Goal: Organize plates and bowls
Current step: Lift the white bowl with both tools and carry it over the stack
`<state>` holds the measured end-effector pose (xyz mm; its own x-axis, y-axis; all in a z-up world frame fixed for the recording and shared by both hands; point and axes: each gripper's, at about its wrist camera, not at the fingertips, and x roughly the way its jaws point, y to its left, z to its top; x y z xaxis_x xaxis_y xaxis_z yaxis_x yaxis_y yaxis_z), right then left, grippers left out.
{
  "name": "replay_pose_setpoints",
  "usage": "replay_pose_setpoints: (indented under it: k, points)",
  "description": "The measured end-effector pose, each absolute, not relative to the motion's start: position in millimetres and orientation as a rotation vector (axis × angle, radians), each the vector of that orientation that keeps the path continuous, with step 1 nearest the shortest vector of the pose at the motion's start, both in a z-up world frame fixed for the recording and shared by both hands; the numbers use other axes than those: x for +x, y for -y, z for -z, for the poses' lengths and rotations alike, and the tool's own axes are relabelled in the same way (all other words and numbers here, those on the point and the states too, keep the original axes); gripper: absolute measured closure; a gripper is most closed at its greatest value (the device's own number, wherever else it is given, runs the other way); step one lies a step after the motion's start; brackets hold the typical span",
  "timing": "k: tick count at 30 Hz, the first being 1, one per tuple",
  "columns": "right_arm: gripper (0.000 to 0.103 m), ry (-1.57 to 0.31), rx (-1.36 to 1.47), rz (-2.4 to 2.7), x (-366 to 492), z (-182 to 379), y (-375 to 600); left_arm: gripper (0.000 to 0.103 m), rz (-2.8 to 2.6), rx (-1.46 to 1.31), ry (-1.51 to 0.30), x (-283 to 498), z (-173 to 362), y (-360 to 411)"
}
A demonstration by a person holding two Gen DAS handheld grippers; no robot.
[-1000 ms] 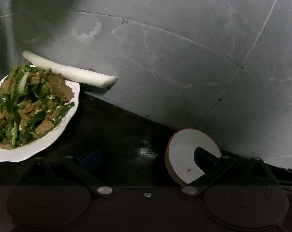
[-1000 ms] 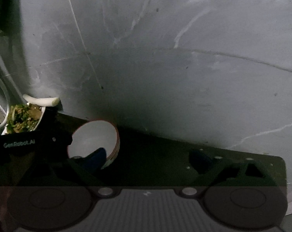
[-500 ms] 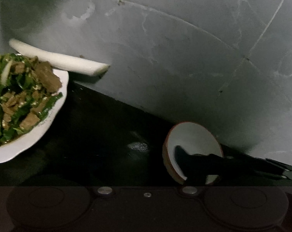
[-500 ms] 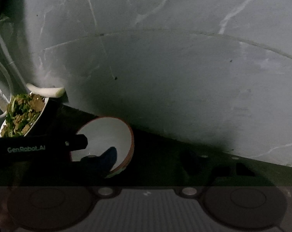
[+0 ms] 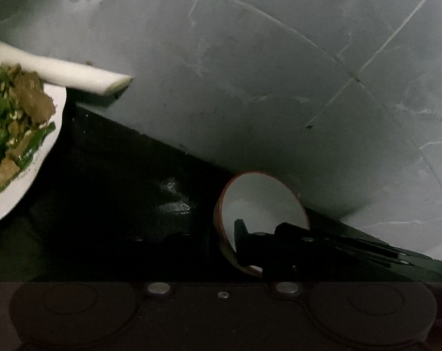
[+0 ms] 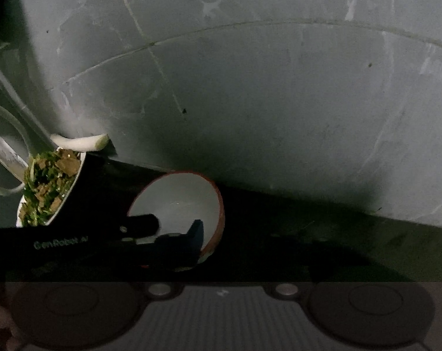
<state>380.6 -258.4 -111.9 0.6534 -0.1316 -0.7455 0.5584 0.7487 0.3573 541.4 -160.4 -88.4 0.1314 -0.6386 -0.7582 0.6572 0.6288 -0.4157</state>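
Bowl [image 5: 261,201] is seen tilted on the dark desk [image 5: 118,204] against the wall, right of the food plate [image 5: 49,149]. Left claw [image 5: 226,231] and right claw [image 6: 210,228] are closing on opposite rims, one finger of each inside the bowl.

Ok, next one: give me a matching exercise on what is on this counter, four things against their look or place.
Things:
1. bowl
2. plate
3. white stalk
4. wall

Look or place:
A. grey, with pale veins and thin joint lines
B. heaped with greens and brown pieces
C. empty, white inside, reddish rim
D. lying at the foot of the wall, behind the plate

Pairs: 1-C, 2-B, 3-D, 4-A
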Motion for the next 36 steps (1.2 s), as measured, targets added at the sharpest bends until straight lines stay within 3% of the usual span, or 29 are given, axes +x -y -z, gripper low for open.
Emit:
replay_pose_setpoints:
  k: [3, 12, 36]
  points:
    - [0.086, -0.762, 0.619, 0.415, 383, 111, 255, 0.088, 0.933, -0.002, -1.103, 545, 91, 160]
    - [0.092, -0.759, 0.647, 0.426, 372, 107, 249, 0.092, 0.939, -0.024, -1.096, 529, 77, 150]
    - [0.092, -0.67, 0.66, 0.419, 227, 46, 190, 0.093, 1.059, -0.075, -1.096, 401, 20, 80]
